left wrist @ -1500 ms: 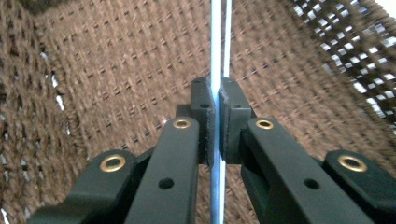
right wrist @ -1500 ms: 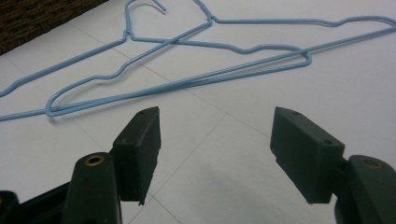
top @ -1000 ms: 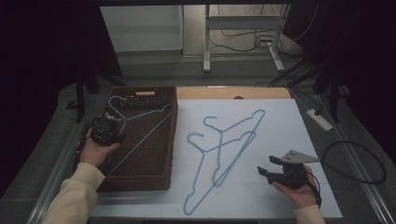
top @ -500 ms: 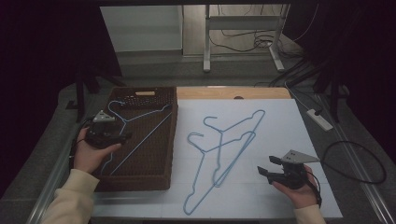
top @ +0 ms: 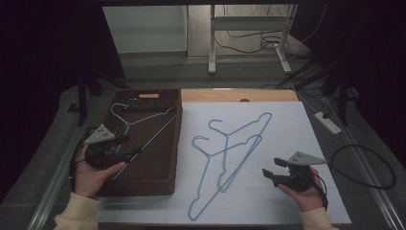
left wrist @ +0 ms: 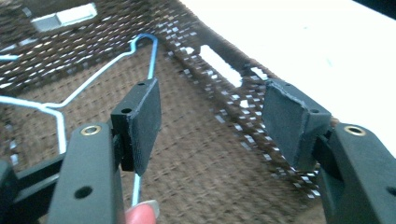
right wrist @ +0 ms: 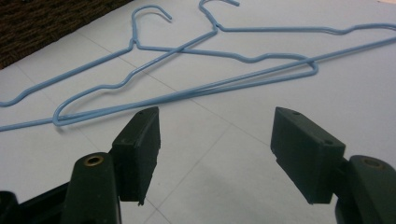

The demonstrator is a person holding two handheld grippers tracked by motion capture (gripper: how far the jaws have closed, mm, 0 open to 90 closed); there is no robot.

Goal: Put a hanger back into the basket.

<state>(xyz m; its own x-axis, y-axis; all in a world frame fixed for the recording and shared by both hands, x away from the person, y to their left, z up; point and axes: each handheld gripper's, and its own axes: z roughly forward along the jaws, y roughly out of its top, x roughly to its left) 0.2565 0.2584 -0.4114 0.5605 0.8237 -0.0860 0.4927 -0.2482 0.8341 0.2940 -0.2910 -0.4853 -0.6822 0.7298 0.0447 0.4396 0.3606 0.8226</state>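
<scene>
Left hand-held gripper [top: 125, 148]: held in left hand [top: 91, 175], low at the left side, jaws spread wide and pointing right, nothing between the pads [left wrist: 144, 123]. Right hand-held gripper [top: 269, 171]: in right hand [top: 301, 191] at the right near edge, jaws wide apart, pointing left, empty. Both forearms in cream sleeves [top: 79, 213].

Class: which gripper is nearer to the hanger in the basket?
Left. The left gripper is over the basket, right beside that hanger; the right gripper is across the white mat.
</scene>
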